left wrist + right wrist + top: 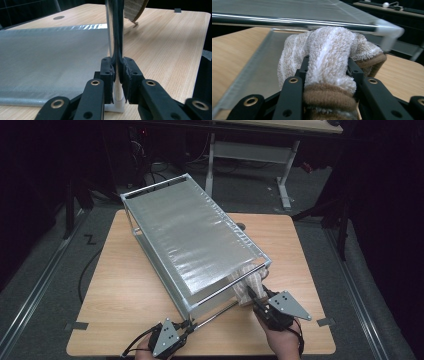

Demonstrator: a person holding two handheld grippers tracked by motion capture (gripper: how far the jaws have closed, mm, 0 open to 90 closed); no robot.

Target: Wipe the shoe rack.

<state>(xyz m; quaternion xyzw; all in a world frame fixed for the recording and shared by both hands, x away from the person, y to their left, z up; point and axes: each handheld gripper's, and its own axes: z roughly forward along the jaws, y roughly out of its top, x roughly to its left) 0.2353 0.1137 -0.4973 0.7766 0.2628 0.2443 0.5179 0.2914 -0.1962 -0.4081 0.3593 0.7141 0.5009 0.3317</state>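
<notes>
A metal rack [195,235] with grey fabric shelves stands slantwise on the wooden table [125,285]. At its near corner my left gripper [186,326] is shut on the chrome upright post [115,30], the pads pressing it from both sides just above its white foot [117,106]. My right gripper [255,300] is shut on a fluffy cream sock [329,55] with a brown cuff. The sock [250,282] sits at the rack's open near end, just under the top rail [287,22] and above the lower shelf [262,62].
The lower fabric shelf [50,55] stretches left of the post. Bare table lies on both sides of the rack. Another desk frame [250,150] stands on the floor beyond the table. Small tape marks [76,325] sit near the front corners.
</notes>
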